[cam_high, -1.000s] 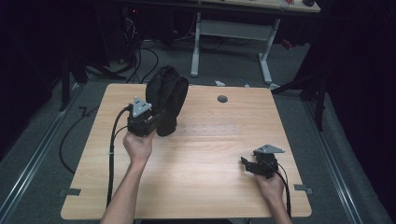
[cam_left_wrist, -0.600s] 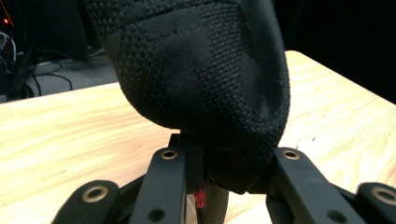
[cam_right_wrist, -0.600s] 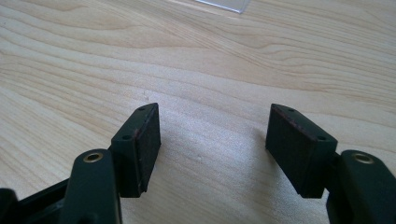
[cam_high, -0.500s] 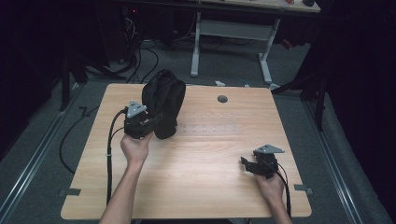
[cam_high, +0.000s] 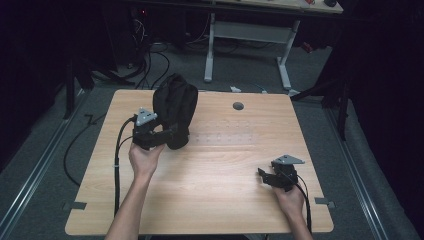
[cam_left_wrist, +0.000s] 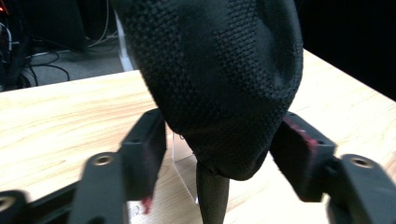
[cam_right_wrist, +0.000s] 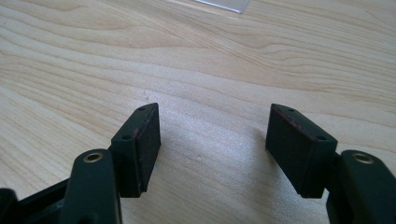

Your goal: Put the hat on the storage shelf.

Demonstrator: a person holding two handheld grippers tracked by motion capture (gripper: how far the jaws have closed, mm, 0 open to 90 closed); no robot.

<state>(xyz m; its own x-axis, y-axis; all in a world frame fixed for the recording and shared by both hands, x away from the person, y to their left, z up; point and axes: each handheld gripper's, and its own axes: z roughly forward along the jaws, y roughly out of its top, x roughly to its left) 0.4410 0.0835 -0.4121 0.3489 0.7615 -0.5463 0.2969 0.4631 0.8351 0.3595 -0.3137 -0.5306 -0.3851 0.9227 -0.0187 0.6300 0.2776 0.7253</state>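
Black mesh bag stood bunched up at the far left part of the bench, near its back edge, with the left tool right against its near side. In the left gripper view the bag bulged down between the two pads, which stood apart on either side of its lower end; the jaws had just been opening, and the pads looked slightly clear of the fabric rather than pressing on it, though the right pad sat very close to the cloth. A dark strap or tail of the bag hung down in the gap, and a small clear plastic piece lay on the wood behind it. The person's left hand gripped the tool from the near side, its cable trailing back along the bench. The right tool rested low at the near right part of the bench, well apart from the bag, in the right hand. Its jaws stood wide with bare wood between the pads and nothing held.
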